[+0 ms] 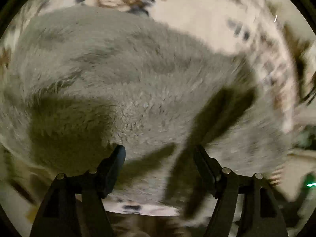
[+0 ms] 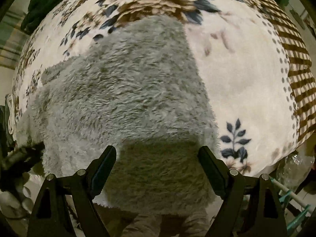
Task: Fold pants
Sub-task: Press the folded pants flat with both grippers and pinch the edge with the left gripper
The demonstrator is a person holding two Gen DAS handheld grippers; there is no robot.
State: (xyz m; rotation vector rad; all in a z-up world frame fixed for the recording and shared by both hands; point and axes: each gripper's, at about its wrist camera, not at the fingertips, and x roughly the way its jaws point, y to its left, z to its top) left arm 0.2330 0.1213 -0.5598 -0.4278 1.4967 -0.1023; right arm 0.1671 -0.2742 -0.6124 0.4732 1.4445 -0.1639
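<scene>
Fleece, grey: pants [image 2: 126, 102] spread on floral blanket [image 2: 243, 83], filling centre of both wrist views.
Pants position: near edge reaches blanket's front border, just under both tools; far end narrows toward brown flower print.
Fold state: looks partly folded, judged from compact blocky outline; layer count cannot be told.
Left gripper [image 1: 160, 150]: jaws wide apart, nothing between them, hovering over fleece; contact with fabric cannot be told because of heavy motion blur.
Right gripper [image 2: 158, 151]: jaws wide apart, empty, above shadowed near edge of pants.
Risk 1: thick pile may let fingers close on fluff only, so edge slips out mid-lift.
Risk 2: pinching too deep may catch blanket along with pants, dragging both.
Risk 3: uneven grasp heights between 2 tools would skew next fold line.
Risk 4: left-side blur suggests fast motion; a rushed descent could bunch fabric rather than pin it.
Count, pants: 1.
Count, grippers: 2, each with 2 fingers.
Count, blankets: 1 floral, plus 1 brown checked cloth [image 2: 296, 59] at right margin.
Count, other: dark green cloth [image 2: 45, 2] at upper left, 1; teal hanger-like object [image 2: 290, 195] at lower right, number unclear.
</scene>
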